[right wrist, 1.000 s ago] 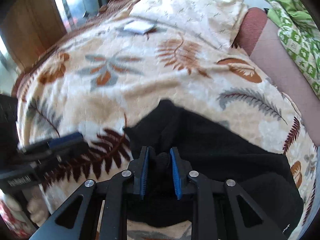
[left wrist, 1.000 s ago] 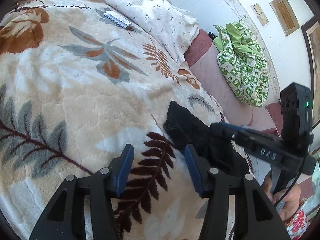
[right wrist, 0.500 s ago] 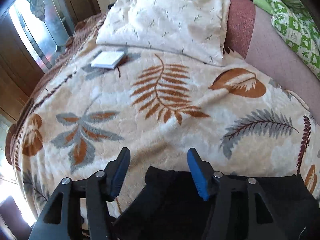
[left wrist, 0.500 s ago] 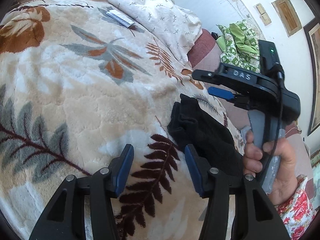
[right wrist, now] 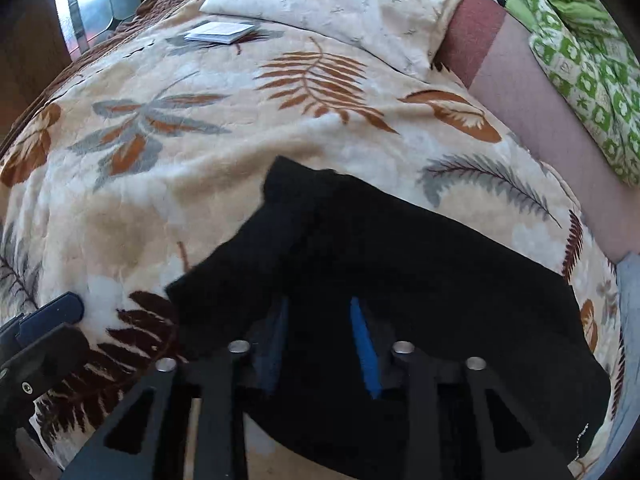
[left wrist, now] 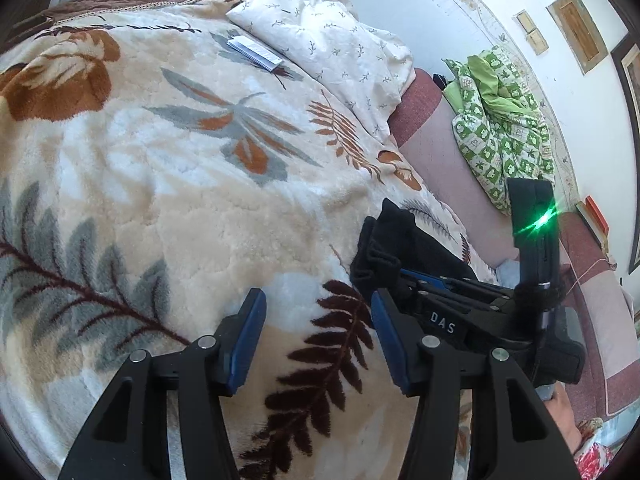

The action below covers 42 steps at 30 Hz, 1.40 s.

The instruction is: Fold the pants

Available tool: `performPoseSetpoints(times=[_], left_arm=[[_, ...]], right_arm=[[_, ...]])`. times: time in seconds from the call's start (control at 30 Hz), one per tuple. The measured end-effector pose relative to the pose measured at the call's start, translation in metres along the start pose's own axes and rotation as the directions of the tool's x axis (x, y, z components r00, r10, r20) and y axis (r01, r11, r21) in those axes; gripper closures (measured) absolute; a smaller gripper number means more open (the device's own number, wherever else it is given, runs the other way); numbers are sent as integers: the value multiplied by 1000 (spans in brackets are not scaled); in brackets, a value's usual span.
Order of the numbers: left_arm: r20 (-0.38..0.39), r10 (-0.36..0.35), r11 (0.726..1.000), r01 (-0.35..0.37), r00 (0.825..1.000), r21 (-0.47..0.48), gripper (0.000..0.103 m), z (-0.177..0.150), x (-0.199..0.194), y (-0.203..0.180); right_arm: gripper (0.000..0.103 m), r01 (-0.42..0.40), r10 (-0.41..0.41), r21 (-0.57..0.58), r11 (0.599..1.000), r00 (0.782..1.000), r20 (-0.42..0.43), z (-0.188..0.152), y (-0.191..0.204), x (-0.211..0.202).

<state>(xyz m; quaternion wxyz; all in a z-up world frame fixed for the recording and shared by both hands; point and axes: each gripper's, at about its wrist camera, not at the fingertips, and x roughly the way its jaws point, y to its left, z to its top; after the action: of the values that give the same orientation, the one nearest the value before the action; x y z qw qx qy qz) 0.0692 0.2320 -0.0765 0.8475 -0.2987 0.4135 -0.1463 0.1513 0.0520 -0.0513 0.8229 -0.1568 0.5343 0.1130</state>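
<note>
Black pants (right wrist: pixel 400 280) lie bunched and partly folded on a cream leaf-patterned blanket (right wrist: pixel 200 180); they also show in the left wrist view (left wrist: pixel 400 236) at the right. My right gripper (right wrist: pixel 320 340) is open, low over the pants' near edge, its blue pads on either side of the cloth without pinching it. It shows in the left wrist view (left wrist: pixel 420 280) pressed against the pants. My left gripper (left wrist: pixel 316 320) is open and empty above the blanket, left of the pants. Its tip shows in the right wrist view (right wrist: pixel 52 316).
A white patterned pillow (left wrist: pixel 328 48) and a small white booklet (left wrist: pixel 256 52) lie at the far end of the bed. A green-and-white cloth (left wrist: pixel 504 132) is heaped on a reddish mattress edge (left wrist: pixel 440 152) at the right.
My right gripper, shut on the pants a second ago, opened and lifted away, then came back down low over the pants. My left gripper has stayed open and still.
</note>
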Motion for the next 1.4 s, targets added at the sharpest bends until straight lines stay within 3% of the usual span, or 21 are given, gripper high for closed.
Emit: performPoseSetpoints(times=[0.07,0.13,0.17,0.27,0.3,0.43,0.47,0.53,0.63,0.7,0.8,0.93,1.03,1.1,1.17,1.27,1.33,1.37,1.4], left_arm=[[4,-6,1000,6,1000,-22,49,2,-2,6],[3,-6,1000,6,1000,-21,49,1,-2,6],[5,1,1000,-1,1000,-11,49,1,-2,4],[8,31,999,-32,999,33,48,-2,0,-3],[8,35,998,-35,999,43,46,-3,1,-5],[7,39,997,-39,999,73,45,-7,1,-11],[11,39,996,-40,999,78,45,-8,0,-12],[16,40,995,-42,999,89,45,-10,-1,-15],[7,50,993,-50,999,111,45,-13,-2,-23],[9,58,988,-59,998,143,45,-14,-5,-37],[24,65,956,-69,998,284,43,-17,-2,-83],[-9,73,897,-61,997,437,42,-21,21,-132],[-58,67,899,-35,996,436,42,-16,40,-141],[-100,71,907,-22,992,421,41,-12,56,-141],[-143,106,899,-34,984,436,41,-8,79,-143],[-190,156,896,-58,969,441,41,-4,108,-144],[-207,177,896,-70,962,439,41,-1,118,-143],[-210,184,895,-76,960,439,41,0,120,-142],[-213,188,895,-77,959,440,41,2,122,-142]], right_arm=[[88,-100,99,50,994,995,19,5,-8,-7],[88,-229,224,141,963,973,51,2,-32,-17],[81,-261,251,182,948,965,71,-2,-43,-23],[34,-192,167,269,944,979,113,-28,-83,-39],[32,-148,121,287,947,987,109,-42,-99,-40],[32,35,-23,370,928,999,-36,-112,-155,-25],[32,28,-5,402,915,998,-56,-133,-167,-23],[32,-64,64,442,895,998,14,-164,-180,-40],[32,-56,80,402,914,996,-43,-183,-172,-55],[32,-39,46,369,929,999,-10,-183,-170,-70],[32,23,-45,361,932,997,54,-164,-177,-85],[32,10,-36,339,941,997,70,-139,-188,-69],[33,-16,1,271,962,998,57,-148,-183,-54],[44,-16,2,205,979,998,69,-148,-170,-51],[47,-42,29,162,986,996,80,-141,-159,-44],[48,-17,10,104,994,997,73,-131,-151,-27],[58,-52,44,107,993,996,76,-127,-153,-24],[75,-82,74,112,990,995,70,-126,-154,-24],[86,-97,90,110,989,994,67,-126,-154,-26]])
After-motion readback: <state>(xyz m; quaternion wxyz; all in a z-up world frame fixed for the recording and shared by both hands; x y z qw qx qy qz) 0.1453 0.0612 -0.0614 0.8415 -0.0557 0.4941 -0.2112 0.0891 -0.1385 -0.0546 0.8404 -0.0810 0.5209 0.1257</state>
